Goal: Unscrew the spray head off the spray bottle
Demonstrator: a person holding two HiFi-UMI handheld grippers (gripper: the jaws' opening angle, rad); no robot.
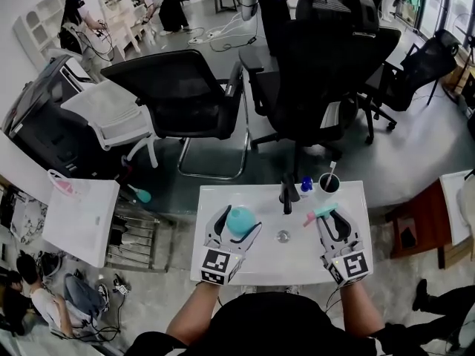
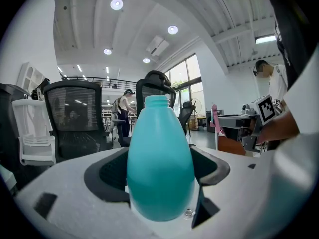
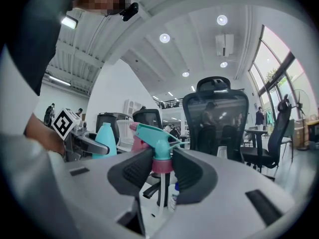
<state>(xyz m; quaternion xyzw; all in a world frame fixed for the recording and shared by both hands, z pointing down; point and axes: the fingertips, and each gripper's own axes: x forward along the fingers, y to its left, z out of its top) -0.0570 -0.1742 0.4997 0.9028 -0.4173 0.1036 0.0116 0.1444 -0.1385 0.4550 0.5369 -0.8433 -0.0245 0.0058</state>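
Observation:
The teal spray bottle (image 1: 241,219) stands upright between the jaws of my left gripper (image 1: 239,225), which is shut on its belly. In the left gripper view the bottle (image 2: 160,168) has a bare threaded neck with no head on it. My right gripper (image 1: 332,219) is shut on the spray head (image 1: 319,213), apart from the bottle and to its right. In the right gripper view the jaws clamp the pink collar (image 3: 162,164) under the teal and pink spray head (image 3: 152,136), and the thin white dip tube (image 3: 160,195) hangs free below.
The white table (image 1: 297,262) carries a black upright object (image 1: 286,193), a small blue-capped bottle (image 1: 306,186), a black cup (image 1: 329,182) and a small metal ring (image 1: 283,236). Black office chairs (image 1: 326,65) stand beyond its far edge. A second white table (image 1: 82,221) is at the left.

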